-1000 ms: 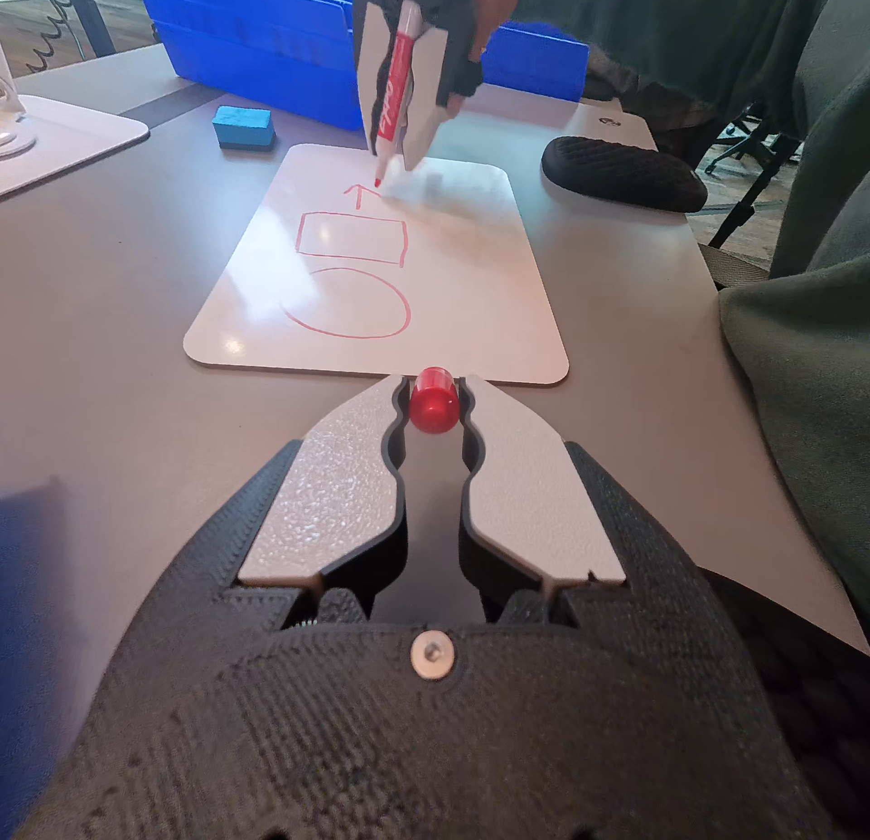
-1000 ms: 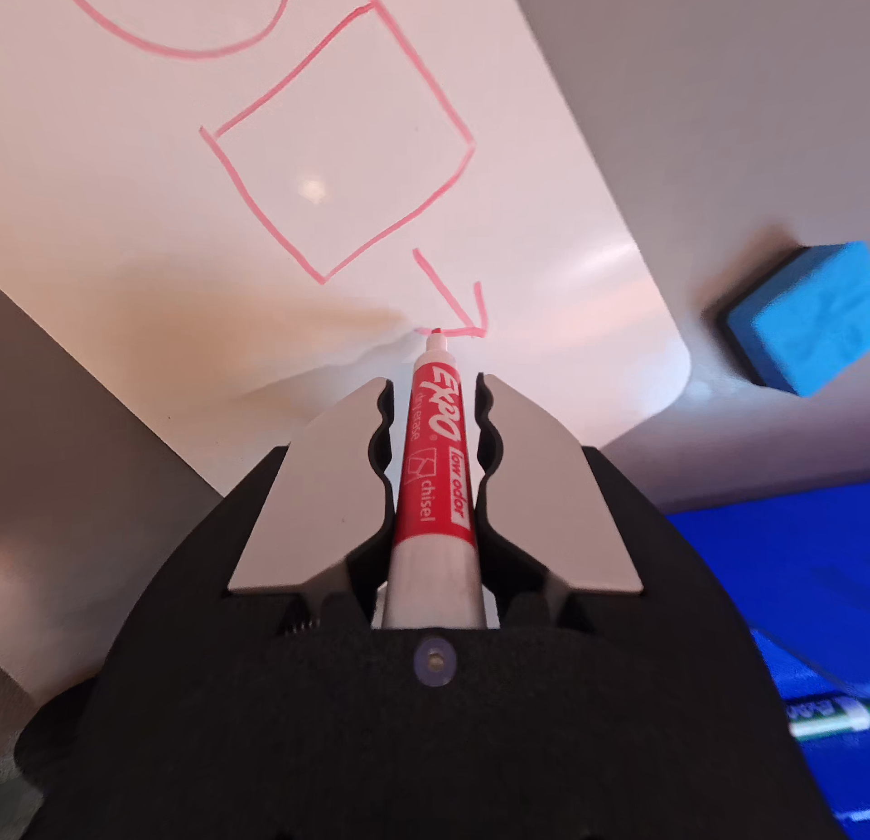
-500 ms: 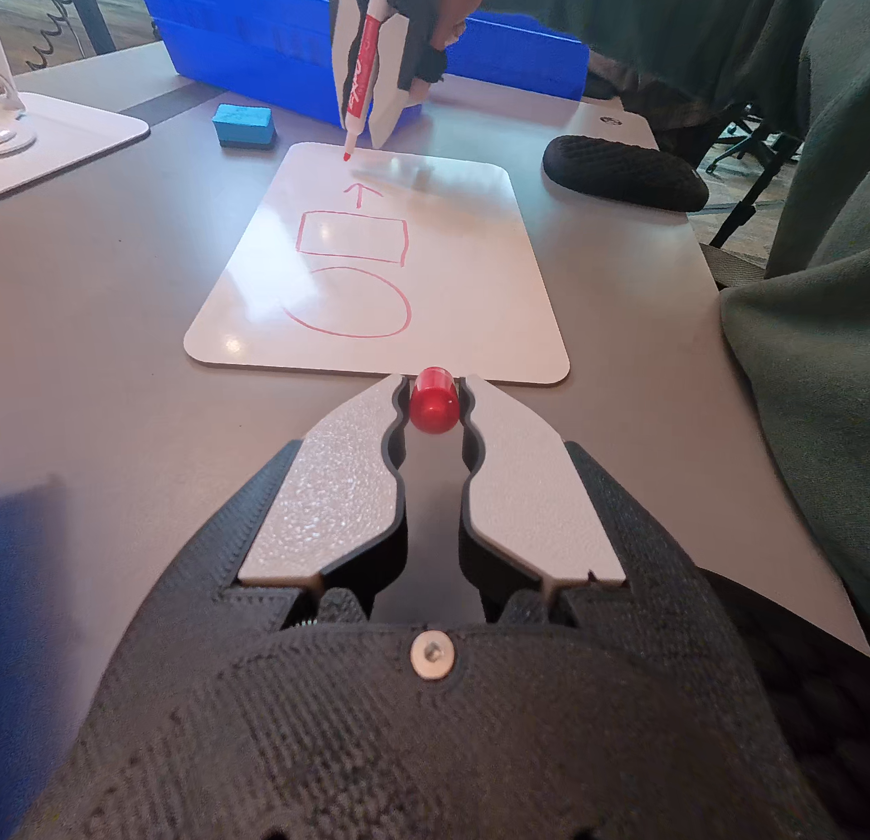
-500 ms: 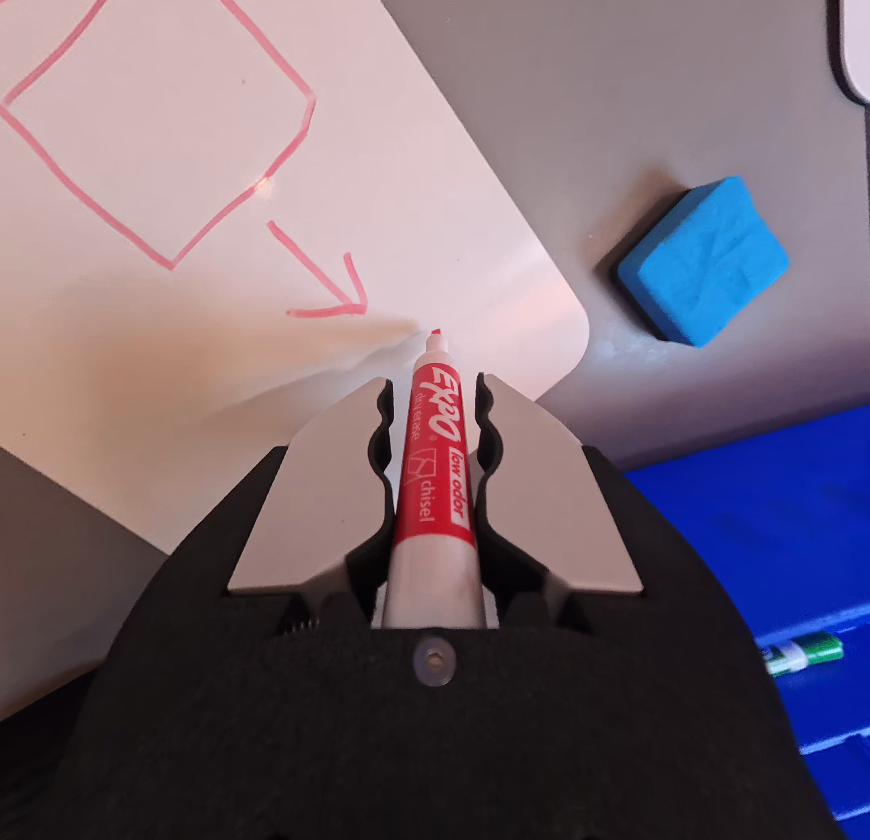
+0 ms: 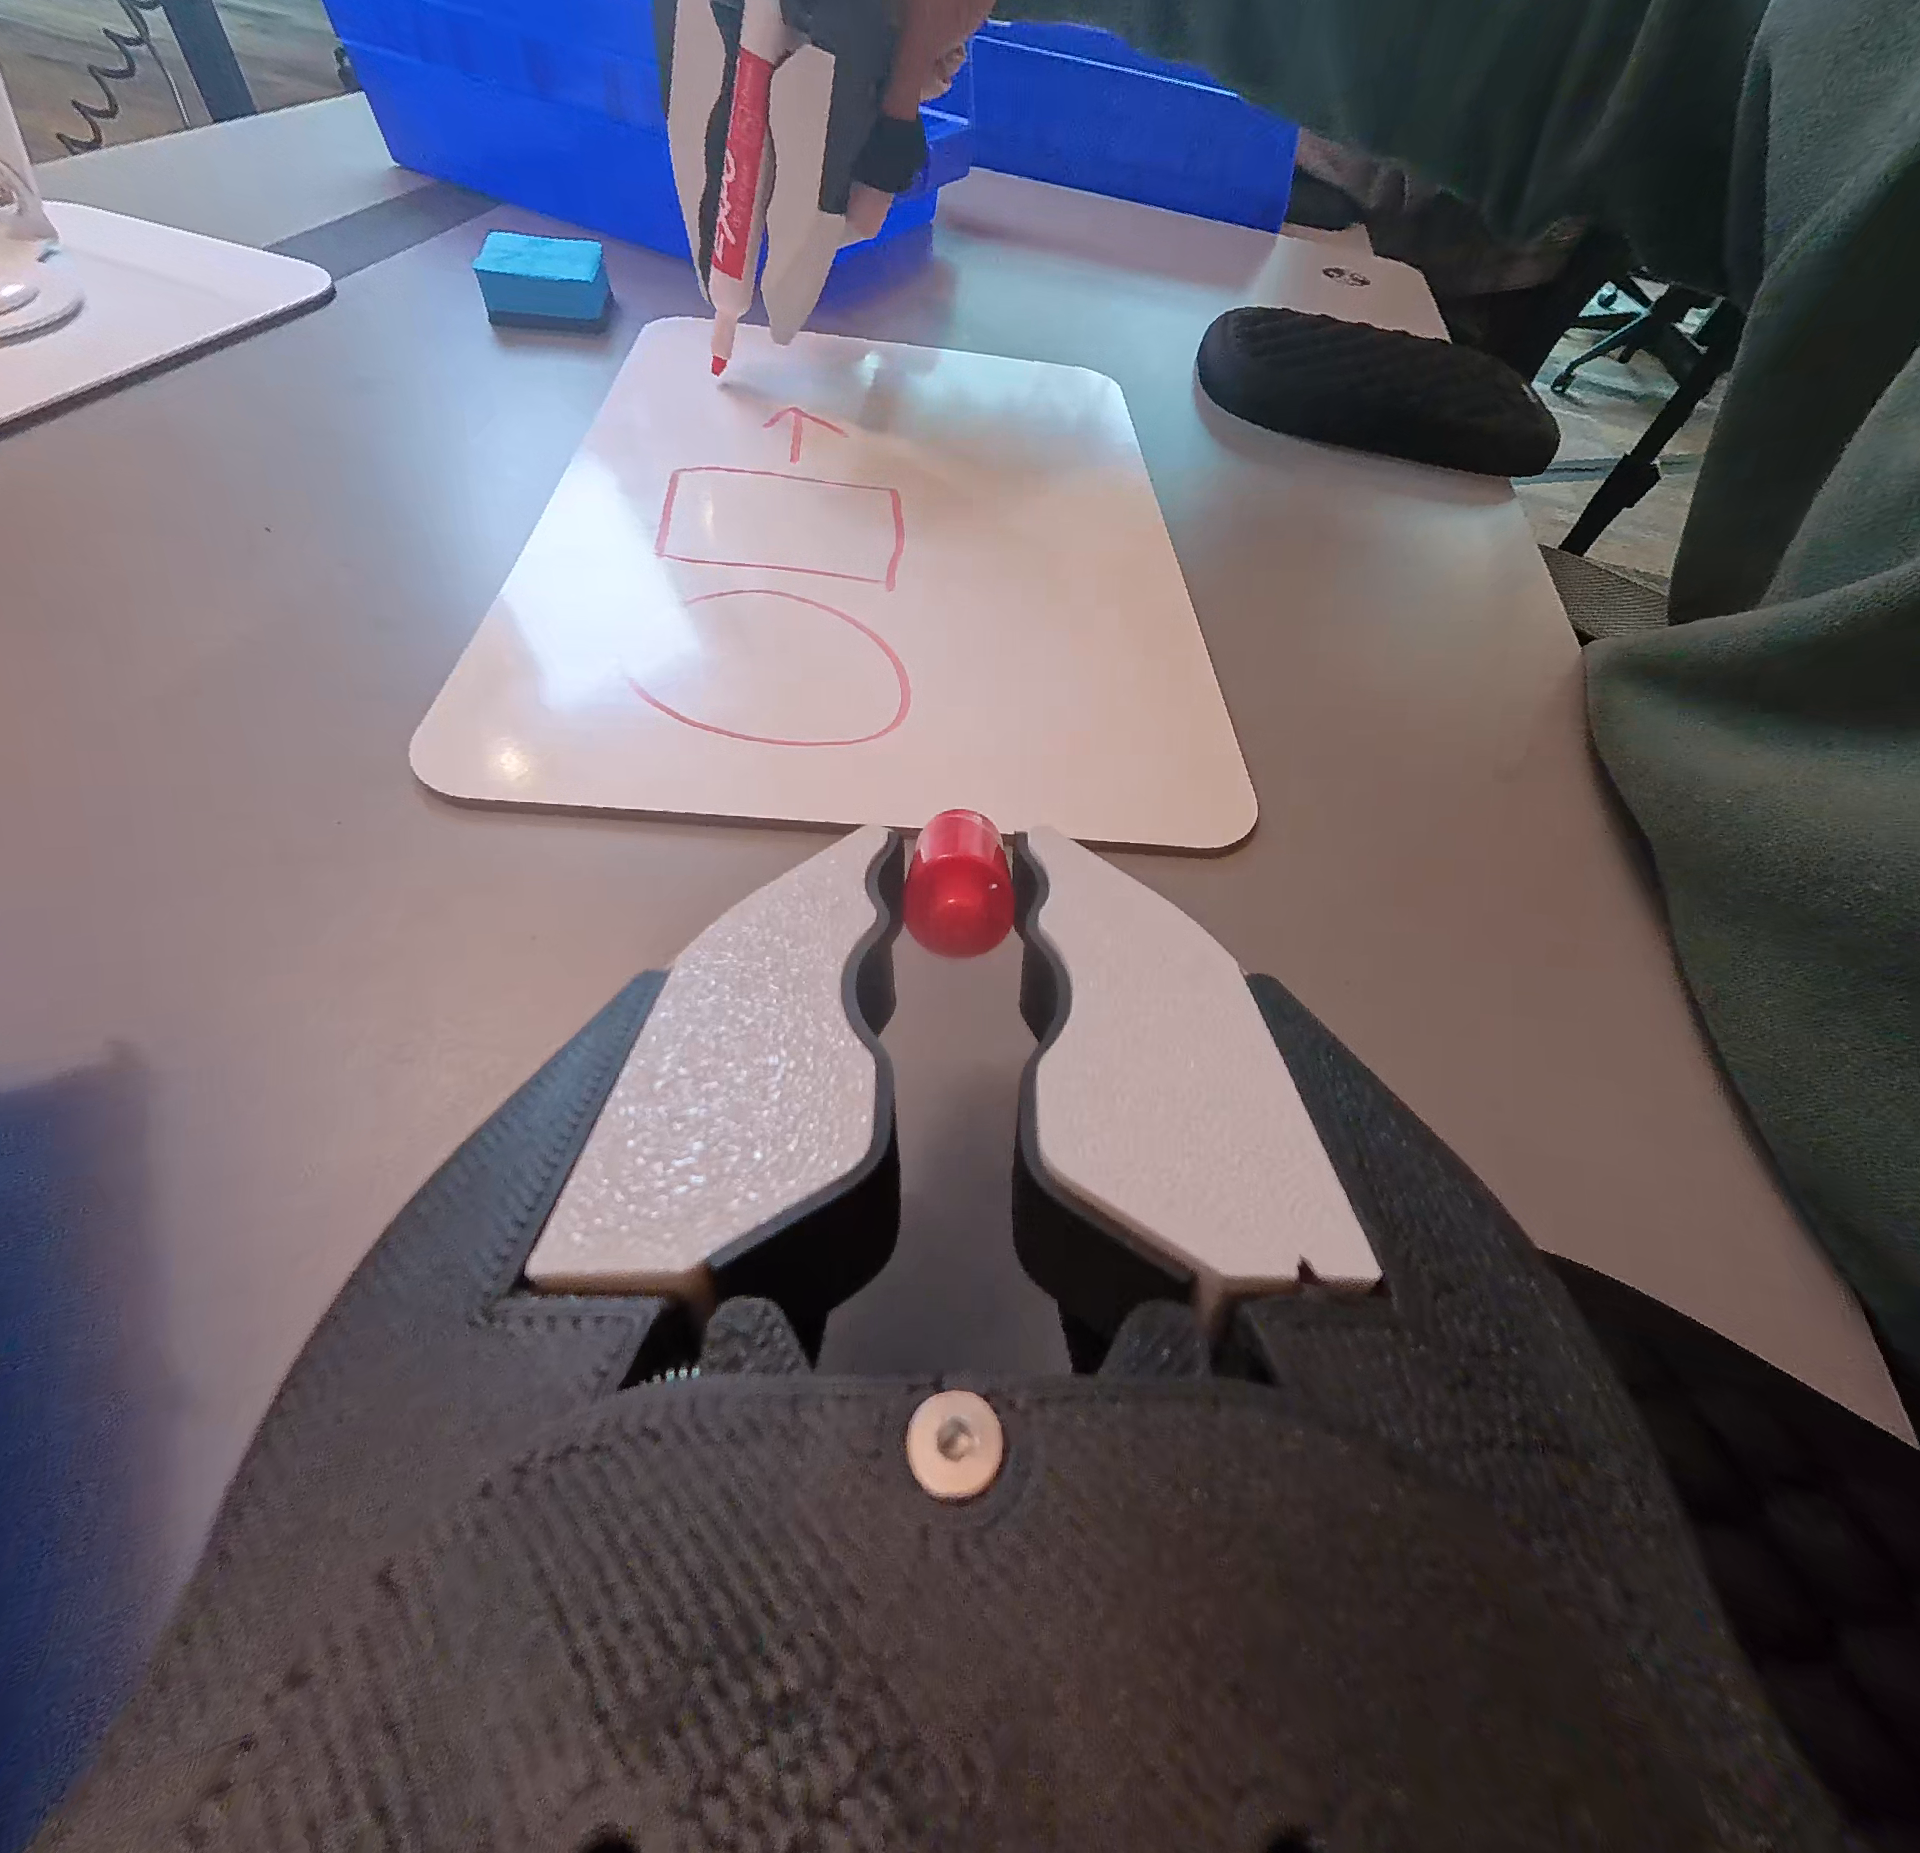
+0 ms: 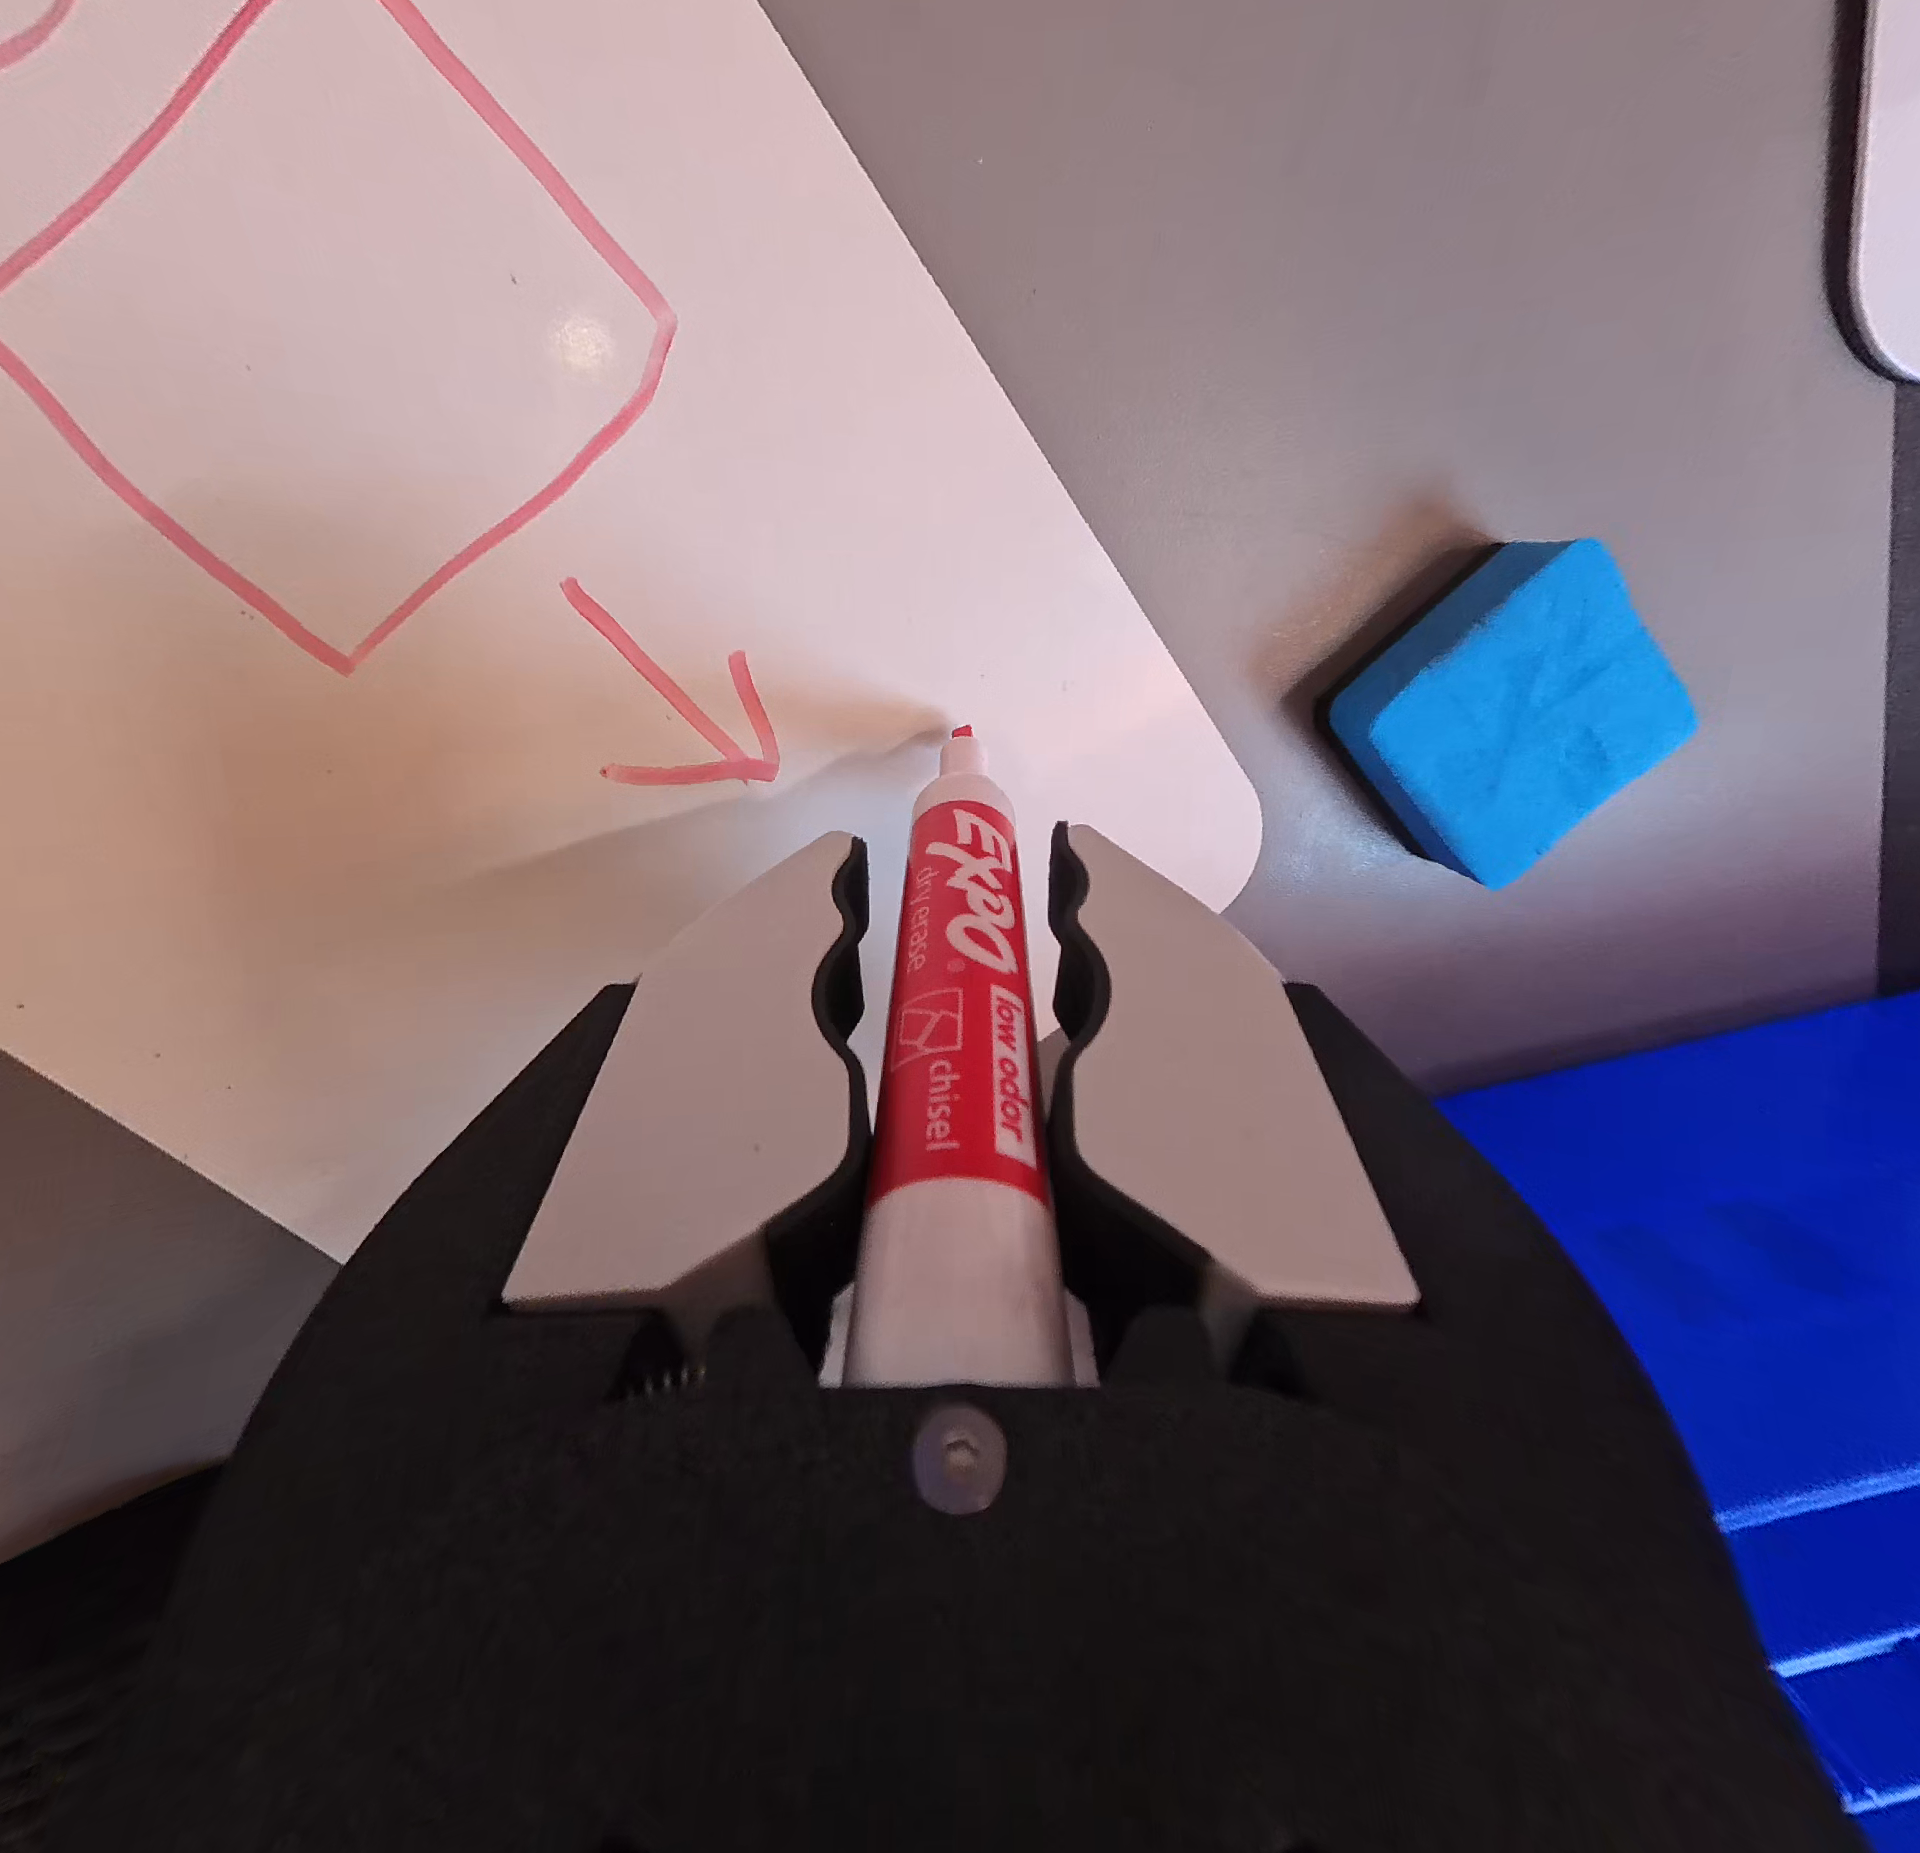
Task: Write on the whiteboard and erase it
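The whiteboard (image 5: pixel 1039 608) lies flat on the grey table and bears a red oval, a rectangle and a small arrow. My left gripper (image 5: pixel 957 853) rests just before the board's near edge, shut on the red marker cap (image 5: pixel 957 897). My right gripper (image 6: pixel 956 847) is shut on the red-and-white marker (image 6: pixel 961 982), tip down. The tip is at or just above the board's corner nearest the eraser, beside the arrow (image 6: pixel 717 723). The right gripper (image 5: pixel 746 317) also shows in the left wrist view at the board's far left corner. The blue eraser (image 6: pixel 1512 707) lies on the table just off that corner.
A blue bin (image 5: pixel 520 68) stands behind the board and the eraser (image 5: pixel 542 281). A black wrist rest (image 5: pixel 1371 390) lies at the far right. A white flat base (image 5: pixel 156 297) lies at the far left. A person's green sleeve (image 5: pixel 1787 764) hangs over the right table edge.
The right gripper has finished the arrow and carried the marker from it towards the board's corner near the eraser. The left gripper and cap have not moved.
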Available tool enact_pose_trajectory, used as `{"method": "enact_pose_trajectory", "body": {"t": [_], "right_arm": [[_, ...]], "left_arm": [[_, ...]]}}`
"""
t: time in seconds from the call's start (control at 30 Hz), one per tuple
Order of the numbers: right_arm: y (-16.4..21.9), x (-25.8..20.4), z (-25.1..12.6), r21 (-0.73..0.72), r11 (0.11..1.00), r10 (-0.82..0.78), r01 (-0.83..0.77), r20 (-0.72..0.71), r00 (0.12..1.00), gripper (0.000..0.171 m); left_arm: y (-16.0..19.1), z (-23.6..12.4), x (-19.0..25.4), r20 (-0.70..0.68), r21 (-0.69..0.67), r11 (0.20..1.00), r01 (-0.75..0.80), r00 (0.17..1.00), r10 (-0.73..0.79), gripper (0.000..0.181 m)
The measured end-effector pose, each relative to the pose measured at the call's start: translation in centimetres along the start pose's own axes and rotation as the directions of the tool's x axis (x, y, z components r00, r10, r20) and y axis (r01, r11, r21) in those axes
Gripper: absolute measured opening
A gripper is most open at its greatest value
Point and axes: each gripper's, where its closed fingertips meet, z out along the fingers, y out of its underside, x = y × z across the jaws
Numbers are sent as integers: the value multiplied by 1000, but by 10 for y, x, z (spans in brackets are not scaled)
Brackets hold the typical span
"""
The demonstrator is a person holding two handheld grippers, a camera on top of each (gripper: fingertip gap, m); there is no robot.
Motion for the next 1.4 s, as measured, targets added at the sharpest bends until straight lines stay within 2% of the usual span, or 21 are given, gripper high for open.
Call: {"method": "enact_pose_trajectory", "body": {"t": [1.4], "right_arm": [[6,-9,3,1,999,39,-39,46,998,34]], "left_arm": [[1,-1,2,2,-6,1000,-8,1000,8,20]]}}
